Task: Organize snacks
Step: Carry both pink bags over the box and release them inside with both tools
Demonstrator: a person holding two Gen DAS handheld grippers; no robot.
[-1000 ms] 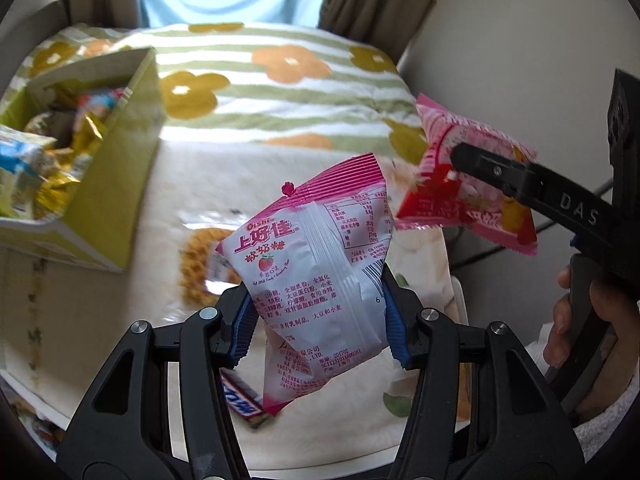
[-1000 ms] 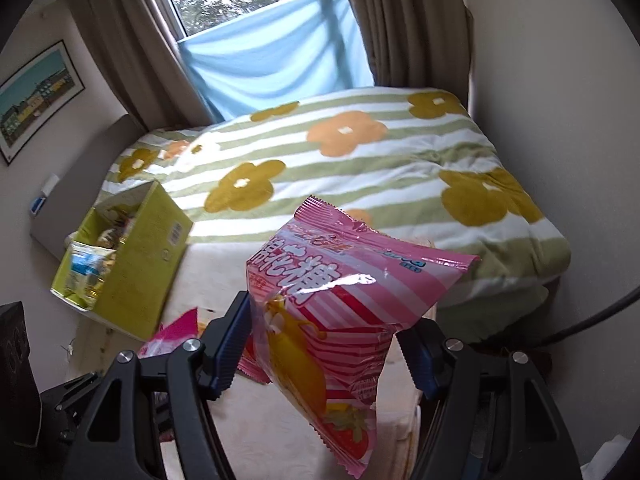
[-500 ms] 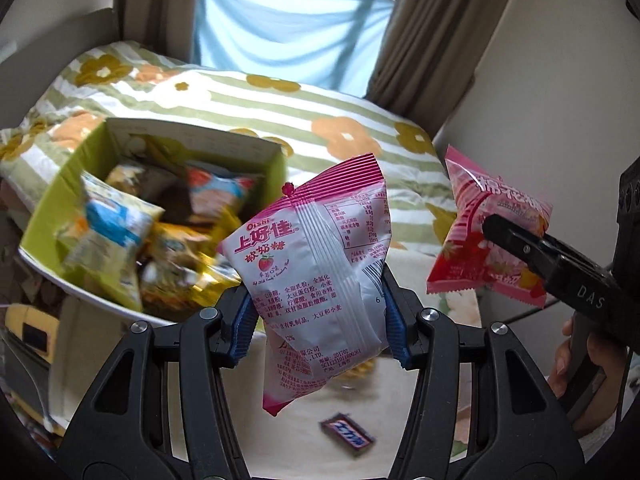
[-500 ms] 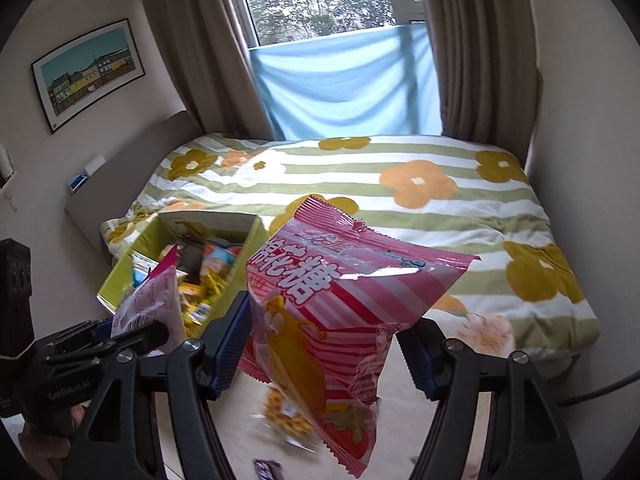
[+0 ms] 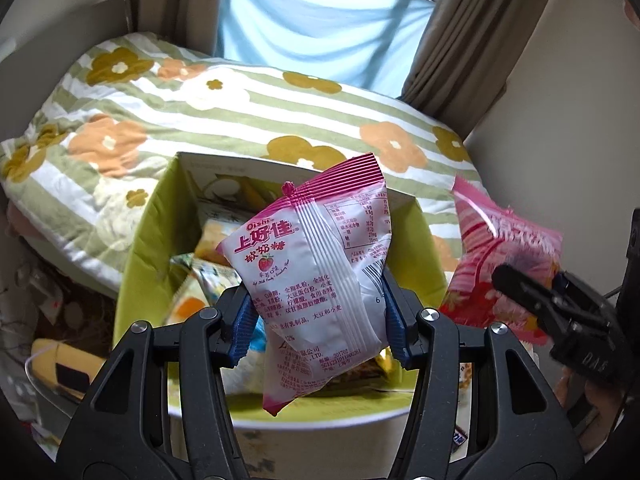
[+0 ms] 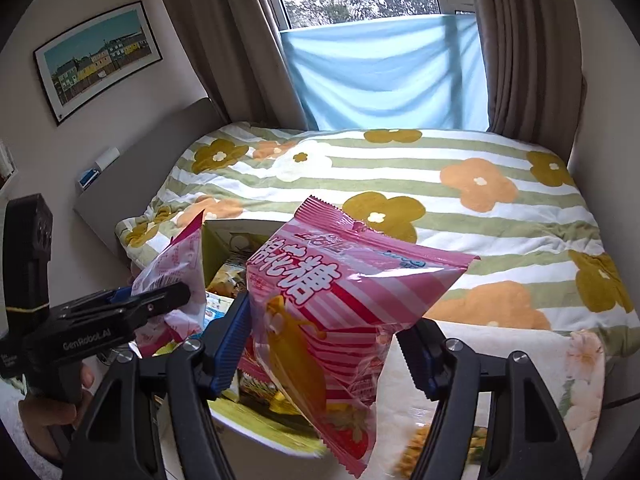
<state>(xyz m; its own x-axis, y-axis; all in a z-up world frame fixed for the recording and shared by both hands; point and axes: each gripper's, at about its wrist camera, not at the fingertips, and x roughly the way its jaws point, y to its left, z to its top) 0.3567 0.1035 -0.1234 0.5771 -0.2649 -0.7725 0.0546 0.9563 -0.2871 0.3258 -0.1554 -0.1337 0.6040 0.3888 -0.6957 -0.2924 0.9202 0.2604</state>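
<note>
**K:** Both grippers now sit over the green box (image 5: 144, 248); half a second ago it was off to the left, a second ago out at the far left edge of view. Delta confirmed?

**M:** Confirmed. Left to right, left wrist view: box open, near rim under the fingers, other snack packs (image 5: 208, 280) inside. Left gripper (image 5: 318, 320) clamped on the white-and-pink Oishi bag (image 5: 316, 280), blue pads (image 5: 242, 320) pressing both sides, bag upright above the box interior.

**K:** Right side?

**M:** Right gripper (image 6: 326, 348) clamped on the pink striped bag (image 6: 340, 292), bag tilted, top corner pointing right. It hangs above the box's right wall; from the left camera it shows just past the box's right rim (image 5: 500, 256), motion-blurred.

**K:** Anything under it?

**M:** Loose snack (image 6: 416, 444) on the cloth-covered surface at bottom right of the right view, blurred. Small dark bar wrapper (image 5: 460, 436) beside the box's near right corner.

**K:** Background?

**M:** Flowered striped bedspread (image 6: 460, 184) behind the box, blue cloth (image 6: 384, 72) over the window, framed picture (image 6: 98, 58) on the left wall.
</note>
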